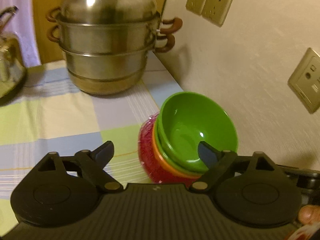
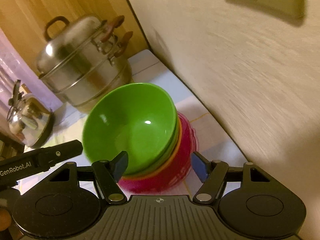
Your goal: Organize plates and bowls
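Observation:
A stack of nested bowls stands on the checked tablecloth (image 1: 60, 110) close to the wall. Uppermost is a green bowl (image 1: 196, 126) (image 2: 132, 124), tilted, over a second green one, an orange bowl (image 1: 160, 160) and a textured red bowl (image 1: 148, 150) (image 2: 180, 172) at the bottom. My left gripper (image 1: 156, 153) is open just above and in front of the stack, its right fingertip over the green bowl's rim with nothing gripped. My right gripper (image 2: 160, 165) is open too, its fingers either side of the stack's near face, not pressing on it.
A steel tiered steamer pot (image 1: 108, 46) (image 2: 84, 66) stands behind the bowls in the corner. A shiny kettle (image 1: 10, 60) (image 2: 30, 120) sits to the left. The wall with sockets (image 1: 210, 6) runs along the right of the stack. The left tool's black body (image 2: 40, 160) shows at left.

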{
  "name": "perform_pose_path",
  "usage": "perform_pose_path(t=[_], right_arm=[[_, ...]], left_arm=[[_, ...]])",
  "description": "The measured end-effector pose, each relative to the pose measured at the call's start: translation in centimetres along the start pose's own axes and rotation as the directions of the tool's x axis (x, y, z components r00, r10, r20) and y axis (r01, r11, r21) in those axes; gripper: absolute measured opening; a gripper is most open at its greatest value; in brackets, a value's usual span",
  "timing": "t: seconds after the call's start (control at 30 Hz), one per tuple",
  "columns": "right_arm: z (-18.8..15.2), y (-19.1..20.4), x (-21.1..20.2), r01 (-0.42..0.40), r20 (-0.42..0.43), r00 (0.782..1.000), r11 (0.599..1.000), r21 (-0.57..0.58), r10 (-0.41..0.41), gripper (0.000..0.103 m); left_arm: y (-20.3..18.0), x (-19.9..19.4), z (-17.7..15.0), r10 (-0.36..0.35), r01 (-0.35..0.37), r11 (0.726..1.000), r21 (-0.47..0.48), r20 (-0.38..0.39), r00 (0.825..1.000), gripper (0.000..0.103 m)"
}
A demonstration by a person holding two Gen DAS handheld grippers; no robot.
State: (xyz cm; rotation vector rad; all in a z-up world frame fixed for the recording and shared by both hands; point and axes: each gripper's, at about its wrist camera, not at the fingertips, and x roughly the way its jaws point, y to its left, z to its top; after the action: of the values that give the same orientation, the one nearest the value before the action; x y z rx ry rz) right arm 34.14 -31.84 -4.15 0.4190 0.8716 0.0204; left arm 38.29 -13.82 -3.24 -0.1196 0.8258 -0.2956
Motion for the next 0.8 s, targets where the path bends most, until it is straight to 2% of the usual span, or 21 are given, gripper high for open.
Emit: perform_pose_path(t=[0.2,0.53,0.8], right_arm=[[-1.5,0.7,-3.8,-0.006,0.022,1.0,1.0,0.018,0.005,0.07],[-5.0,3.1,-9.2,0.0,0.049,0.999,1.0,-0.029,0.002,0.073],[-8.0,4.2,-12.4,0.035,0.072,0.997,0.998,-0.055,-0.031,0.073]], left_arm=[[-0.2,-4.8,-2.2,0.033,-0.034,0.999,0.015,0.054,0.998,0.098],[-0.7,-11.1,-5.3,0.087,-0.094,0.994,0.048,0.122,0.989,0.1],[-0.2,-14.2,-7.7,0.071,-0.077,0.996,0.037,0.139,0.988,0.1]])
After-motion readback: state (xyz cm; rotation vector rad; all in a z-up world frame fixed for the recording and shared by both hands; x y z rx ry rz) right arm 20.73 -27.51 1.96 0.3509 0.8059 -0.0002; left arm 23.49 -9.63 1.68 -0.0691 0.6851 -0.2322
